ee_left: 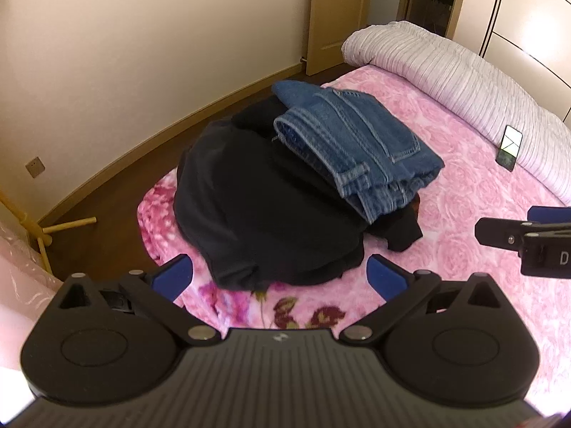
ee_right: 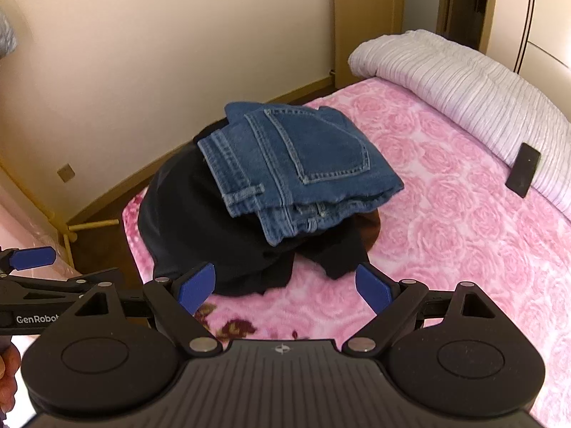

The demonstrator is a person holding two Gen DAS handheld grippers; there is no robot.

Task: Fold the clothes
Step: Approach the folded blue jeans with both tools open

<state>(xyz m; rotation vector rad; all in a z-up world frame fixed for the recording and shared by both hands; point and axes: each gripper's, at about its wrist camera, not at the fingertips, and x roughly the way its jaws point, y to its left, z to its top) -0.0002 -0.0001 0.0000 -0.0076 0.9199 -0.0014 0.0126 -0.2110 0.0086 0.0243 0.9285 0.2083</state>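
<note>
Folded blue jeans (ee_left: 351,142) (ee_right: 296,167) lie on top of a pile of black clothing (ee_left: 257,210) (ee_right: 200,221) at the corner of a bed with a pink rose blanket (ee_left: 464,249) (ee_right: 464,232). My left gripper (ee_left: 280,278) hovers just short of the pile's near edge, open, with nothing between its blue pads. My right gripper (ee_right: 285,289) stands open too, above the blanket by the pile's near edge, empty. The right gripper's arm pokes in at the right of the left wrist view; the left gripper shows at the left of the right wrist view.
A rolled pale quilt (ee_left: 464,82) (ee_right: 464,92) lies along the bed's far side with a phone (ee_left: 509,147) (ee_right: 524,174) leaning on it. Brown floor (ee_left: 117,214), a cream wall and a door (ee_left: 335,18) lie past the bed's corner. A wooden stand's legs (ee_left: 60,230) rest on the floor.
</note>
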